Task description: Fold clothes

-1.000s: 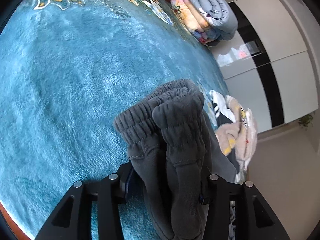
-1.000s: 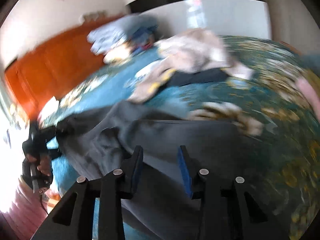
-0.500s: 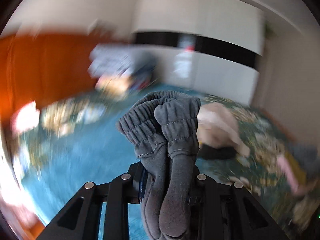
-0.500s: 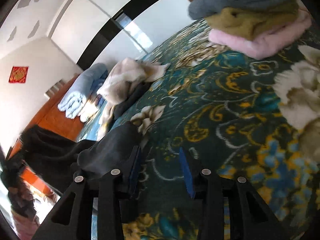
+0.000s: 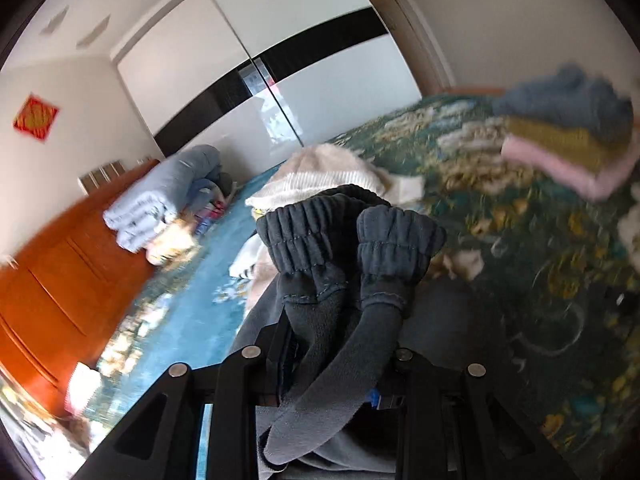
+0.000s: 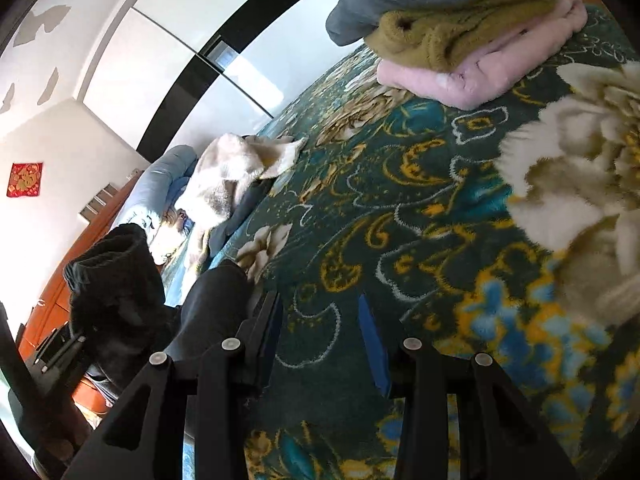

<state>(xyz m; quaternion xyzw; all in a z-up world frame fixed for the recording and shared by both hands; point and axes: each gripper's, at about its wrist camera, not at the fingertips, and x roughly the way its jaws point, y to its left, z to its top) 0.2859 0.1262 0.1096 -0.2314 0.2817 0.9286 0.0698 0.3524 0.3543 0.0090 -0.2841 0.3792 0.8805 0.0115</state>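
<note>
the left claw [image 5: 328,364] grips the dark grey sweatpants [image 5: 352,264] by both leg ends, the two elastic cuffs standing bunched above its fingers; its jaws have just been closing, and the cloth is pressed between them. the rest of the pants trails down and back toward the bed blanket [image 5: 540,288], so the garment is half lifted, half lying. the right claw [image 6: 320,332] stands moderately apart with nothing between its pads; a fold of the same dark cloth lies just outside its left finger [image 6: 268,320], beside it and not gripped, as far as the view shows.

the main risk, as i judge it, is that the two cuffs are held in one thick wad. if the pinch sits on only one layer, the other leg could slide out while the pants are carried, and the fold would land crooked. with the right claw empty, the waist end has no hold, so the hanging cloth may drag, twist or bunch on the plush blanket rather than lie flat.

further on, the heap of unfolded cream clothes [image 5: 332,176] lies near the path; a trailing leg could catch it and pull it along. beyond that, the folded stack [image 6: 460,28] of grey, mustard and pink pieces could be knocked askew by a careless swing.
</note>
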